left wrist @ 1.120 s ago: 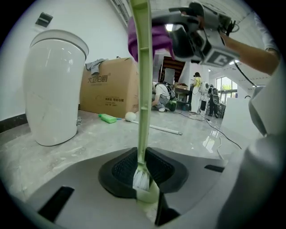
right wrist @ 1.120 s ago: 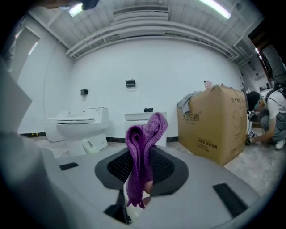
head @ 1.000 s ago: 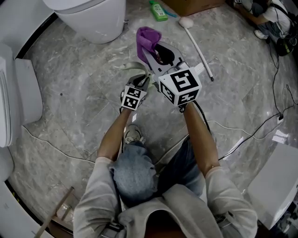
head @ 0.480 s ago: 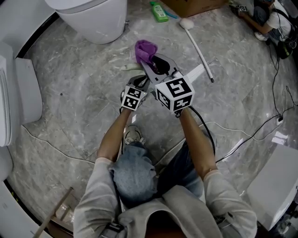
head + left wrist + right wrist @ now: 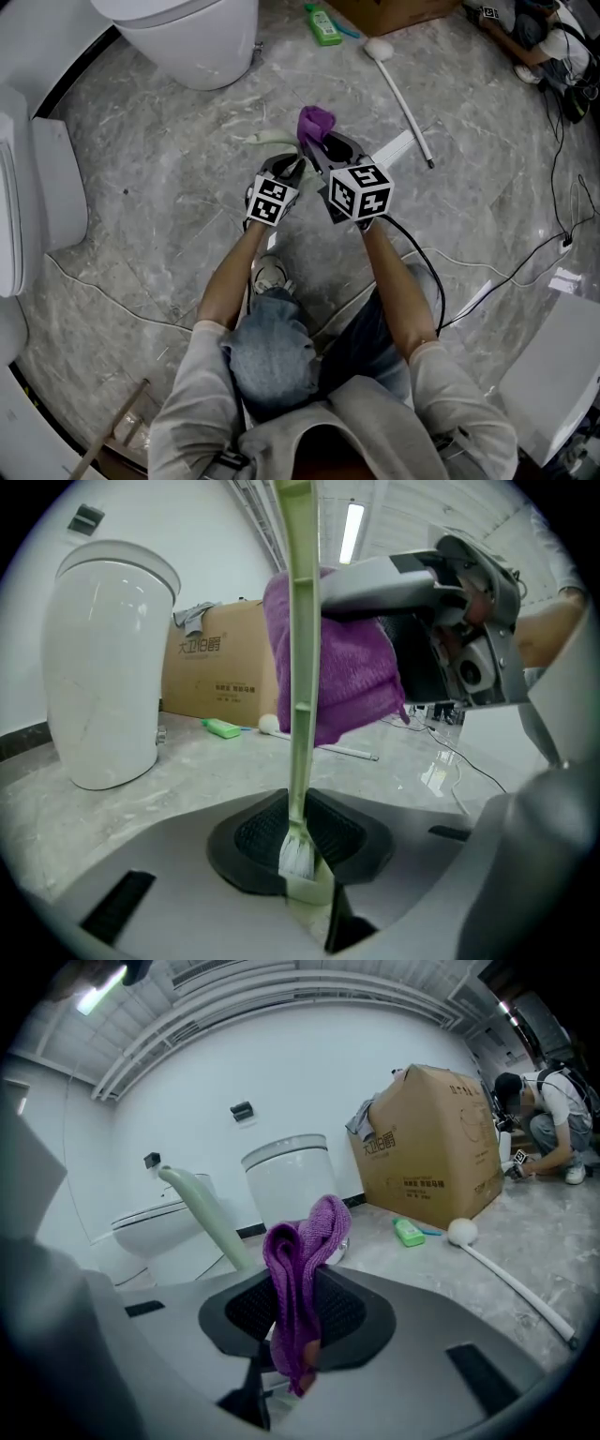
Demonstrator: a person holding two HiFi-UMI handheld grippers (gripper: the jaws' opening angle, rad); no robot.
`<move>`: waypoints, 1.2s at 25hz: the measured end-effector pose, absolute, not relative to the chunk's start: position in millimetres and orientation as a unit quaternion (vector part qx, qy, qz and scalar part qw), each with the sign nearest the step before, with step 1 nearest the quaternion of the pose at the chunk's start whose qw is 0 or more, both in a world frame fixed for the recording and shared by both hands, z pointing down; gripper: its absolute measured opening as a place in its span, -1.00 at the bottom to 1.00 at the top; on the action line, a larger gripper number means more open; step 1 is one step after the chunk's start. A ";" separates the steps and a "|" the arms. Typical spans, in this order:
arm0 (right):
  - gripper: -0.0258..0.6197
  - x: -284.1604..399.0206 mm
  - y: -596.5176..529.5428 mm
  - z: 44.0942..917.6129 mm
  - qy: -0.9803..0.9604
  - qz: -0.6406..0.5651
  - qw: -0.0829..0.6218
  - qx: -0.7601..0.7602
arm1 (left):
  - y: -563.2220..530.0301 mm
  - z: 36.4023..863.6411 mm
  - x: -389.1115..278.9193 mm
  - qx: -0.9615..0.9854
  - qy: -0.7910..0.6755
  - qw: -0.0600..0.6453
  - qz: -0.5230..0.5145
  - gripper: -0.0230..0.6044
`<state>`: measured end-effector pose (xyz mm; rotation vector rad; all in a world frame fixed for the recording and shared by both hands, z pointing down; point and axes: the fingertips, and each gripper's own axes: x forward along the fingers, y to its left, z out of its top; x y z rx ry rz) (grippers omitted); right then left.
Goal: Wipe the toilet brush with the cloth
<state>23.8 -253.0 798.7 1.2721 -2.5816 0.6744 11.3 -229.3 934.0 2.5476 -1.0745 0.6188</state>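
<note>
Cloth [image 5: 316, 120] in closed right gripper [image 5: 324, 142] jaws now sits lower, at toilet brush [image 5: 298, 667] handle; left gripper [image 5: 289, 167] jaws clamp brush. Wipe starting, likely.

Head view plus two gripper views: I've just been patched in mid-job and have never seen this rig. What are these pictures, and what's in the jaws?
No robot here: a person holds a two-jaw gripper in each hand. The head view comes from a camera on the person's head, looking down on both arms and the grey marble floor. The other two pictures come from cameras riding on each gripper, looking along its jaws. The left gripper is shut on a pale green toilet brush, which stands upright in its view. The right gripper is shut on a purple cloth, close beside the brush handle; whether they touch I cannot tell. On the floor lie a green bottle and a white stick with a round head, near a toilet and a cardboard box.
</note>
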 end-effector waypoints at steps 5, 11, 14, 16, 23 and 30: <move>-0.58 30.4 -248.0 837.5 -0.851 0.277 0.105 0.433 | -229.2 937.6 10.7 0.889 -0.375 0.152 0.216 -0.71; -0.58 39.5 -237.7 875.6 -0.833 0.312 0.138 0.436 | -230.9 933.8 11.8 0.890 -0.376 0.151 0.209 -0.71; -0.58 43.1 -230.2 887.7 -0.829 0.316 0.155 0.435 | -230.2 933.5 11.3 0.888 -0.378 0.156 0.208 -0.71; -0.58 44.7 -227.7 890.3 -0.828 0.314 0.161 0.435 | -230.3 934.0 10.8 0.888 -0.379 0.156 0.207 -0.71; -0.58 39.3 -243.3 815.9 -0.859 0.250 0.100 0.435 | -231.8 935.4 10.5 0.887 -0.383 0.158 0.206 -0.71; -0.58 0.6 -246.1 663.9 -0.906 0.160 -0.016 0.392 | -232.3 936.3 9.7 0.886 -0.383 0.154 0.209 -0.71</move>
